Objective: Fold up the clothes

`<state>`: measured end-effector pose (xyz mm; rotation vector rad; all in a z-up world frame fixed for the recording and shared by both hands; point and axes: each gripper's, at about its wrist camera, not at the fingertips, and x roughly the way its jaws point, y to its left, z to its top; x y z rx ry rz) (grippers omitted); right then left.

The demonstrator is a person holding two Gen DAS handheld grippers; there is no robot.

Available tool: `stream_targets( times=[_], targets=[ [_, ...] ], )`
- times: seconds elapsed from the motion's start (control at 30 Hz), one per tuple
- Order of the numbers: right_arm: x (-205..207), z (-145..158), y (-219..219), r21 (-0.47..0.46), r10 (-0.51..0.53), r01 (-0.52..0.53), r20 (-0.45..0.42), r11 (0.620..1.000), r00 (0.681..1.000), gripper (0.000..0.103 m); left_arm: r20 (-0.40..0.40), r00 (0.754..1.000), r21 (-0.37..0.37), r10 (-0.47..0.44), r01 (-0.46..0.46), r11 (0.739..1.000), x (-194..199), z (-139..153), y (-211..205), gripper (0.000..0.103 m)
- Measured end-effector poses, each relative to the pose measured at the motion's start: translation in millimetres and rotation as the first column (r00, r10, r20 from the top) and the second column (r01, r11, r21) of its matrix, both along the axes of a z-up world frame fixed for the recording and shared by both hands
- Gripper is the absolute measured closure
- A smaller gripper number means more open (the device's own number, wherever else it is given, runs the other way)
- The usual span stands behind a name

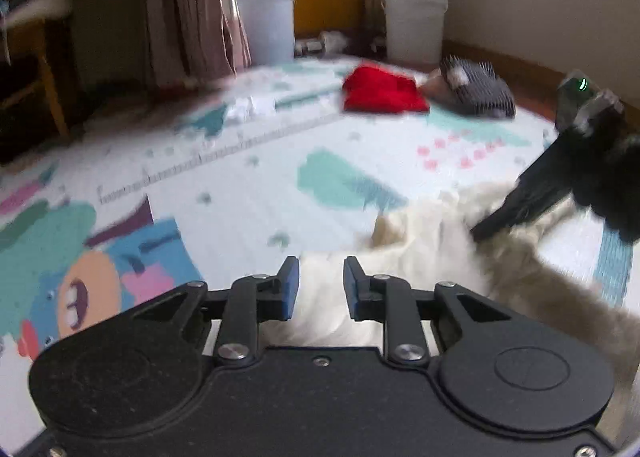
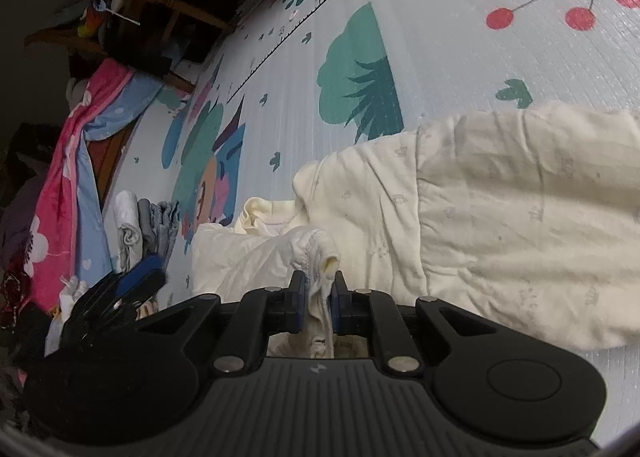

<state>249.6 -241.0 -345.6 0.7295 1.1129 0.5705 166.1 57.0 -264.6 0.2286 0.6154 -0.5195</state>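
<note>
The garment [image 2: 500,217] is cream, soft and padded-looking, printed with small faint motifs. It lies spread on the mat [image 2: 440,37], with part of it bunched toward the right gripper [image 2: 319,289]. Judged from its folds and creases, it is light, limp and non-fragile; it will sag wherever it is not supported and will not hold a crease without being pressed flat. The best holds are likely hems, cuffs or corners, where doubled fabric gives the pads something to bite.

The right gripper is nearly closed, its pads pinching a gathered edge of the garment with a stitched trim. The left gripper [image 1: 321,285] stands a little way apart above the same cream fabric [image 1: 400,257]; nothing is between its pads. The left view is blurred.

Count, as far as visible:
- Cream garment: one, being folded.
- Red cloth [image 1: 382,91]: one, far across the mat.
- Dark spotted item [image 1: 476,91]: one, just beside the red cloth.
- White crumpled cloth [image 1: 250,109]: one.
- Folded pieces [image 2: 146,225] at the mat edge: a small row, number unclear.
- White buckets [image 1: 268,21]: two, beyond the mat.
- Grippers: two.
</note>
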Motion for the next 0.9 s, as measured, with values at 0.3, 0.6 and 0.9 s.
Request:
stream_targets(
  times=[0.3, 0.6, 0.9],
  targets=[
    [1, -6, 4, -0.172, 0.062, -0.061, 0.003, 0.983, 0.998, 0.094, -0.1, 0.994, 0.06, -0.038, 0.045, 0.997, 27, -45, 6, 0.08],
    [-15, 12, -2, -0.159, 0.039, -0.025, 0.08, 0.987, 0.996, 0.094, -0.077, 0.997, -0.11, 0.016, -0.024, 0.994, -12, -15, 27, 0.08],
    [-57, 66, 44, -0.443, 0.236, -0.041, 0.396, 0.896, 0.887, 0.09, -0.11, 0.993, -0.003, -0.031, 0.031, 1.0, -14, -45, -1, 0.08]
  ],
)
